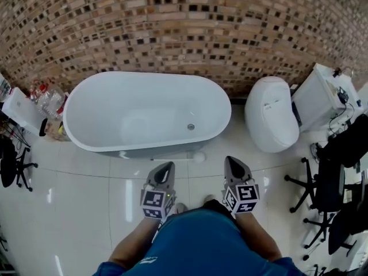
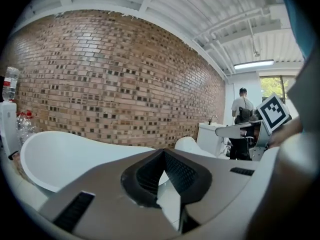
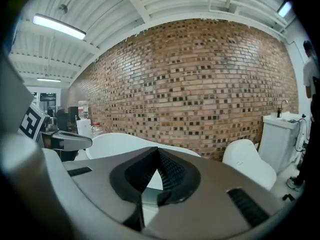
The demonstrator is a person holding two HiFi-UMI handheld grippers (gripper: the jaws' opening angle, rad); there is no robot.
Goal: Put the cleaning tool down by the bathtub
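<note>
Currently left gripper (image 1: 165, 168) and right gripper (image 1: 232, 162) are both closed, empty, side by side above floor (image 1: 86, 188). Brush (image 1: 190, 157) lies on floor just beside tub (image 1: 132, 108).

smooth, glossy white bathtub (image 1: 144, 105); glossy, mirror-like pale floor tiles (image 1: 80, 200); rough, matt brick wall (image 1: 172, 27) with dark flecks; smooth glossy white toilet (image 1: 269, 117).

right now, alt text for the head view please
A person looks down at a white oval bathtub against a brown brick wall, with a white long-handled cleaning tool lying on the glossy tiled floor along its near side. The left gripper and right gripper point toward it, shut and empty; a white toilet stands right.
</note>
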